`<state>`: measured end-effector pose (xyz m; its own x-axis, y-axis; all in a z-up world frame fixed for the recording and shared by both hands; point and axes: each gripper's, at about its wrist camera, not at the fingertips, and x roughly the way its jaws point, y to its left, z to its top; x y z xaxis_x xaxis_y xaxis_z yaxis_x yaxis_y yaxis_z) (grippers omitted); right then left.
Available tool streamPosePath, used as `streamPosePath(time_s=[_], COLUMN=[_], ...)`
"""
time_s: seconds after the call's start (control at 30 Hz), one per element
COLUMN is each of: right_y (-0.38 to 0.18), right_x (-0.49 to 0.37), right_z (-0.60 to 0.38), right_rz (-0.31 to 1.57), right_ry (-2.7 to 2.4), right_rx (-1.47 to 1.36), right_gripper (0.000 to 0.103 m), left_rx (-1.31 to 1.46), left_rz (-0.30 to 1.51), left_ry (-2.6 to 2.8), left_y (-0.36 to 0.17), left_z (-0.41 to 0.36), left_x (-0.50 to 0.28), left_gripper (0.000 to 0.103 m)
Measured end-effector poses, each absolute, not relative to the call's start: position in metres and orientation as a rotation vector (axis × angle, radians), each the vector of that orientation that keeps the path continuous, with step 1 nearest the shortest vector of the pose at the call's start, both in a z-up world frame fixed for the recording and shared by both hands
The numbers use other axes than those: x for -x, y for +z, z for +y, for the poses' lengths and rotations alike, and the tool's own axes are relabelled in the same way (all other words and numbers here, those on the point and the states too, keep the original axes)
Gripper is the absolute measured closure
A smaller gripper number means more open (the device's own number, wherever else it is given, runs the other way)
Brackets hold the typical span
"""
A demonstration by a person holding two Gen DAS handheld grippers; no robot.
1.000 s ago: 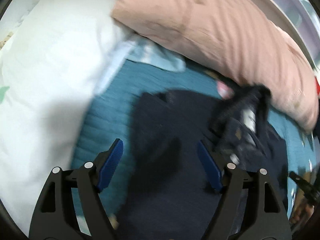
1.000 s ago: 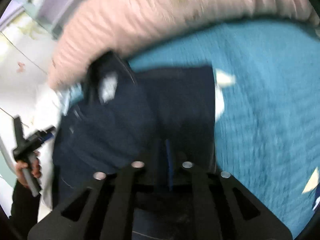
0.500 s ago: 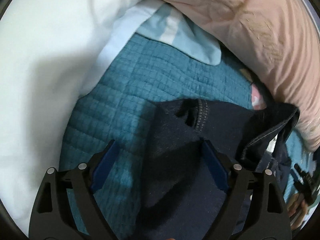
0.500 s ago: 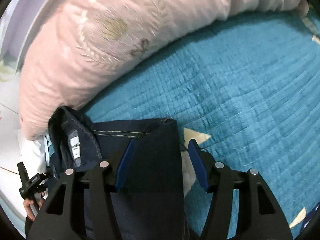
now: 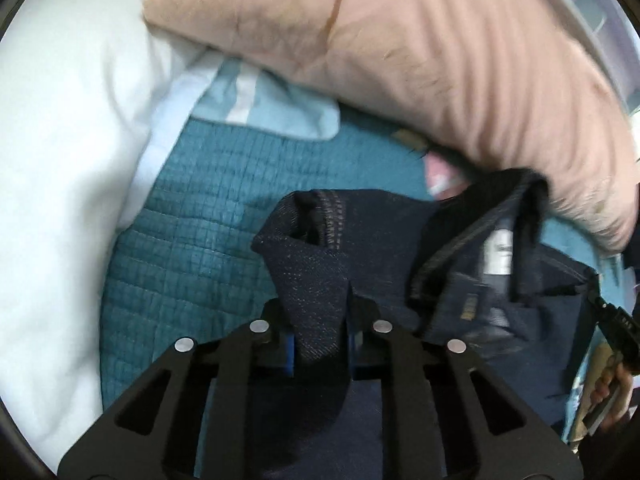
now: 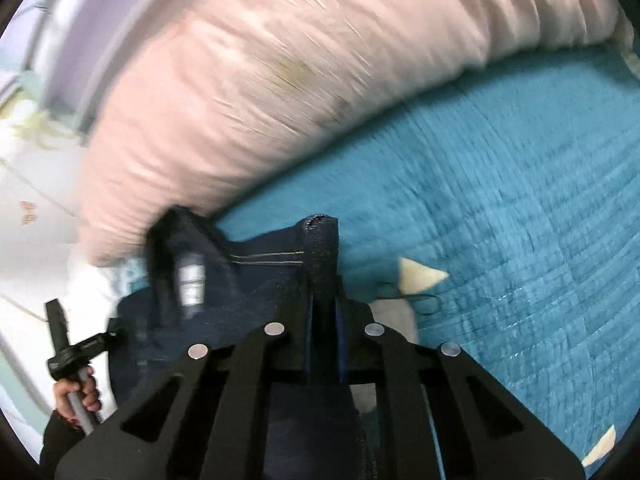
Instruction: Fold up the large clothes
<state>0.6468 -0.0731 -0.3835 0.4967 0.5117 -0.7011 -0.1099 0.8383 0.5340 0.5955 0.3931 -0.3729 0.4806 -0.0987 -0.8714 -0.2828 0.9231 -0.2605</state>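
Since the earlier frames both pairs of jaws have just been closing, from wide apart to pinched on cloth, and each now has a raised fold of denim between its blue pads. Left gripper (image 5: 320, 334): black two-finger frame entering from 6 o'clock, its fingers narrow and clamped on a peaked ridge of the dark navy denim jeans (image 5: 308, 280), whose double-stitched seam stands at 12 o'clock of the pads. The rest of the garment spreads toward 3 o'clock, where a crumpled waistband with a white label (image 5: 498, 252) lies open. Under the jeans lies the teal quilted bedspread (image 5: 192, 216). A white pillow (image 5: 60, 160) fills 9 o'clock, a pale blue striped pillowcase corner (image 5: 272, 108) sits at 11 o'clock, and a long pink bolster pillow (image 5: 440, 60) arcs from 12 to 3 o'clock, touching the waistband. A person's hand (image 5: 612, 392) on a grey handle shows at 4 o'clock.

Right gripper (image 6: 322, 332): fingers narrow, holding an upright fold at the jeans' stitched hem corner, which rises toward 12 o'clock. The waistband and its label lie at 9 o'clock, against the pink bolster. The bedspread extends from 1 to 5 o'clock, bearing a cream triangular patch (image 6: 418, 274) just beside the hem at 3 o'clock. A second hand (image 6: 80, 394) grips a handle at 8 o'clock.
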Motion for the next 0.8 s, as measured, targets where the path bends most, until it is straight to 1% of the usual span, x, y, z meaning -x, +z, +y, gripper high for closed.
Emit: streamPosePath(time_s=[0.03, 0.1, 0.27, 0.4, 0.53, 0.7, 0.8], right_y=[-0.373, -0.356, -0.323, -0.299, -0.282, -0.268, -0.269], right_x=[-0.640, -0.626, -0.594, -0.567, -0.538, -0.479, -0.447], right_z=[-0.071, -0.068, -0.067, -0.068, -0.068, -0.078, -0.086], right_rz=[0.956, 0.911, 0.831, 0.773, 0.741, 0.705, 0.709], right_ry=[0.417, 0.450, 0.516, 0.561, 0.595, 0.625, 0.626], right_rx=[-0.452, -0.445, -0.411, -0.366, -0.332, -0.281, -0.274], right_gripper=[0.095, 0.095, 0.095, 0.095, 0.095, 0.096, 0.096], left_rx=[0.408, 0.405, 0.399, 0.385, 0.422, 0.470, 0.577], left_rz=[1.053, 1.008, 0.919, 0.879, 0.791, 0.719, 0.690], left_ry=[0.104, 0.100, 0.087, 0.090, 0.068, 0.102, 0.136], left_y=[-0.366, -0.352, -0.319, -0.304, -0.288, -0.282, -0.293], left_z=[0.394, 0.392, 0.390, 0.381, 0.376, 0.370, 0.373], left_x=[-0.587, -0.573, -0.529, -0.506, -0.464, -0.402, -0.349], left_gripper=[0.089, 0.094, 0.095, 0.096, 0.096, 0.096, 0.095])
